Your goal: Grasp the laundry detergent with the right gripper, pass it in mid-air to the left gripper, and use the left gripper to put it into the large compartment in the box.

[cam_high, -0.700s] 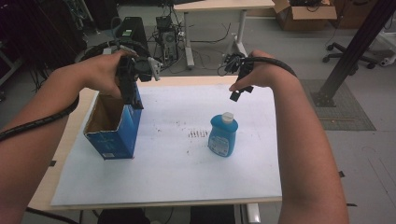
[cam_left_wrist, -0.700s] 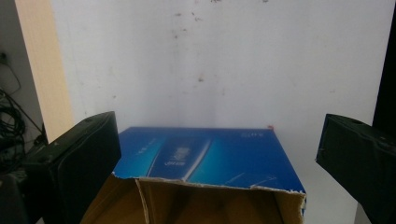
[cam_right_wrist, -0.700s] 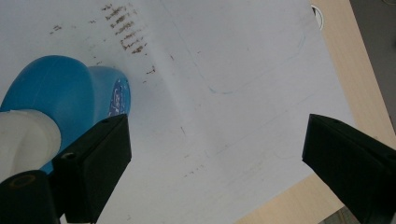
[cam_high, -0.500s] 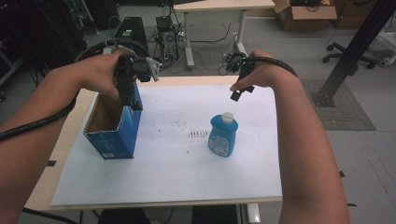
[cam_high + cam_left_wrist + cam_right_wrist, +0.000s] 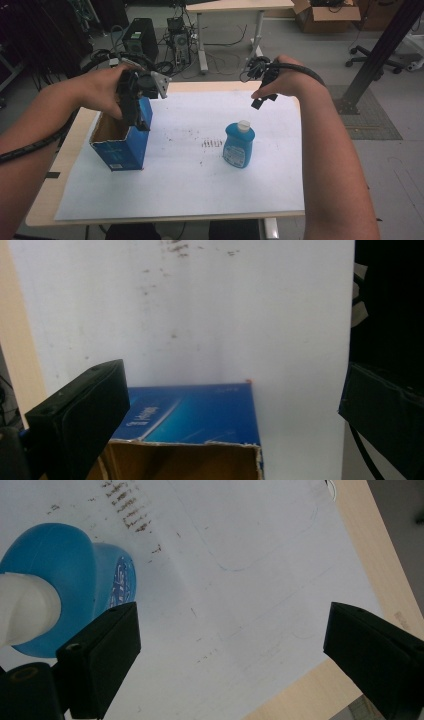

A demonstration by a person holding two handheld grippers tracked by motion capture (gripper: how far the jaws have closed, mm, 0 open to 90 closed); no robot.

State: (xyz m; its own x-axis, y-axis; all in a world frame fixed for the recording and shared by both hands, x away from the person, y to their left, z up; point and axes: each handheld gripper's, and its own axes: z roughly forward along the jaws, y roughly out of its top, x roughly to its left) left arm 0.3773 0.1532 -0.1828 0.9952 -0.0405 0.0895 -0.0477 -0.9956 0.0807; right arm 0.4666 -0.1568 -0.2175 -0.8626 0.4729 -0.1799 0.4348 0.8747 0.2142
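Note:
An open-topped blue cardboard box [image 5: 120, 150] stands on the left of the white paper sheet [image 5: 190, 190]. My left gripper [image 5: 141, 120] hangs just over the box's far right corner, jaws pointing down. In the left gripper view the box [image 5: 200, 415] lies below my left gripper [image 5: 232, 375], whose jaws stand wide apart and touch nothing. A blue bottle with a white cap [image 5: 239, 146] stands upright near the sheet's middle right. My right gripper [image 5: 259, 101] is raised beyond it. In the right gripper view the bottle [image 5: 75, 575] sits off to the left of my open, empty right gripper [image 5: 232, 612].
The paper covers most of a light wooden table [image 5: 50, 200], whose edges show at left and front. Brown smudges [image 5: 212, 144] mark the sheet's middle. Beyond the table are computer cases [image 5: 134, 35], another desk [image 5: 235, 7] and a black post [image 5: 380, 55] at right.
My left gripper has sunk a little toward the box's far right corner. The right hand, the box and the bottle have stayed put.

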